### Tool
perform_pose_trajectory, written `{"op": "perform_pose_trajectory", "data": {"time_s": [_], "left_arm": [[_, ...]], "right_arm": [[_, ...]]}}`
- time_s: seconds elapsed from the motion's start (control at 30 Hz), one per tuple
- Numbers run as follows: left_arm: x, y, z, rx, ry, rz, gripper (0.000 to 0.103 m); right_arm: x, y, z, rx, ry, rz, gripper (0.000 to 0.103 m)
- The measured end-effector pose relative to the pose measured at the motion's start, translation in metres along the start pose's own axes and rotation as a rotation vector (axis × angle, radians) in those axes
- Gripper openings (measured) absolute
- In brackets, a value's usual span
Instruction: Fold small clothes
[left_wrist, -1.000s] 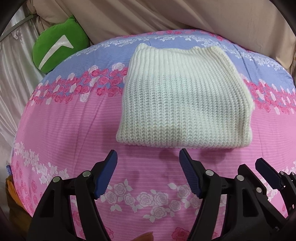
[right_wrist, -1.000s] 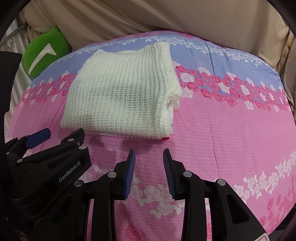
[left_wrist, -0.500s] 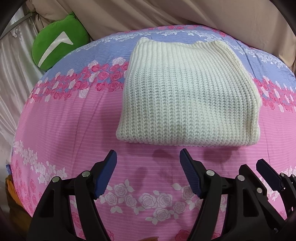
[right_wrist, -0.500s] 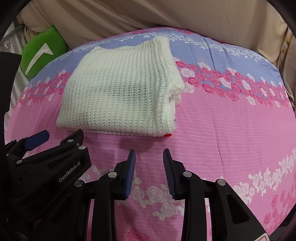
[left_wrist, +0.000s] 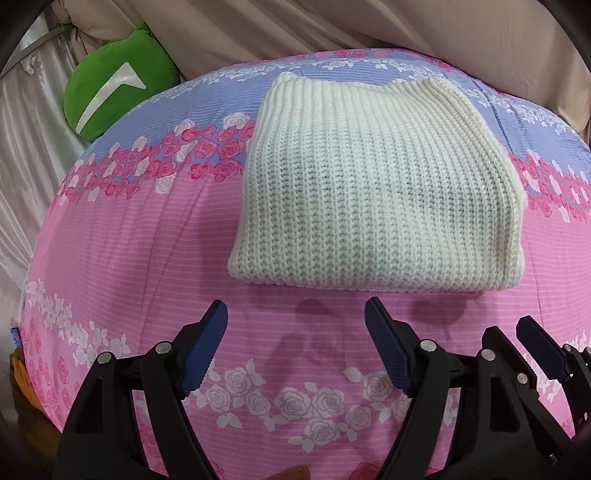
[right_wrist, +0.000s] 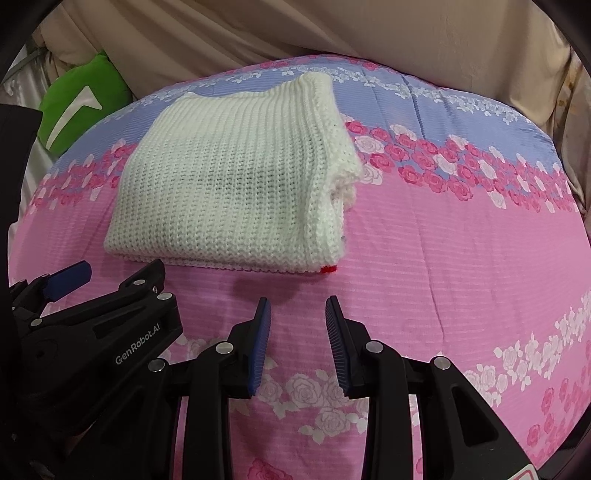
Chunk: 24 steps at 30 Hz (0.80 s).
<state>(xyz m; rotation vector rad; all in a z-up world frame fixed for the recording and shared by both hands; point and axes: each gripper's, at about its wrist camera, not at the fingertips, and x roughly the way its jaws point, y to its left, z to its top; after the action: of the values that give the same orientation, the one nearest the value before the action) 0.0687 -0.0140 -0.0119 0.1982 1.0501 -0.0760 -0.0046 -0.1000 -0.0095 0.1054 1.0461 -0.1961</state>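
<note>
A cream knitted sweater (left_wrist: 373, 184) lies folded into a rectangle on a pink and blue floral bedspread (left_wrist: 129, 236). It also shows in the right wrist view (right_wrist: 240, 181), with a small red tag (right_wrist: 328, 269) at its near right corner. My left gripper (left_wrist: 295, 317) is open and empty, just in front of the sweater's near edge. My right gripper (right_wrist: 297, 306) is open and empty, in front of the sweater's near right corner. The left gripper also shows at the left of the right wrist view (right_wrist: 99, 321).
A green plush cushion (left_wrist: 110, 77) with a white mark sits at the back left, also in the right wrist view (right_wrist: 77, 107). Beige fabric (left_wrist: 369, 26) backs the bed. The bedspread's pink part (right_wrist: 461, 258) stretches to the right of the sweater.
Both grippers have moved slightly closer to the sweater, which looks larger in both views. The sweater has not moved and the jaws stay open.
</note>
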Motion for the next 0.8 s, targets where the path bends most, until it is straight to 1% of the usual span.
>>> {"op": "perform_pose_trajectory", "data": {"time_s": [0.43,0.5,0.57,0.6,0.67,0.7,0.73,0.8], "left_arm": [[0.013,-0.01,-0.005,0.01,-0.021,0.011,0.073],[0.018,-0.013,-0.007,0.013,-0.024,0.017,0.073],[0.02,-0.015,-0.009,0.007,-0.02,0.001,0.073],[0.02,-0.018,-0.009,0.012,-0.019,-0.011,0.073],[0.014,-0.028,-0.011,0.041,-0.032,-0.007,0.073],[0.012,-0.033,-0.011,0.054,-0.039,-0.002,0.073],[0.01,-0.033,-0.012,0.045,-0.041,-0.003,0.073],[0.008,-0.032,-0.01,0.018,-0.037,0.012,0.073]], "right_arm": [[0.018,-0.003,-0.006,0.003,-0.02,-0.023,0.032],[0.027,-0.006,-0.008,0.009,-0.012,-0.019,0.032],[0.034,-0.007,-0.009,0.013,0.007,-0.013,0.032],[0.035,-0.005,-0.01,0.004,0.011,-0.005,0.033],[0.031,0.003,-0.011,-0.028,0.0,0.0,0.034],[0.029,0.009,-0.012,-0.057,-0.008,-0.01,0.038],[0.027,0.009,-0.013,-0.054,-0.012,-0.004,0.042],[0.026,0.008,-0.014,-0.059,-0.002,-0.023,0.042]]}}
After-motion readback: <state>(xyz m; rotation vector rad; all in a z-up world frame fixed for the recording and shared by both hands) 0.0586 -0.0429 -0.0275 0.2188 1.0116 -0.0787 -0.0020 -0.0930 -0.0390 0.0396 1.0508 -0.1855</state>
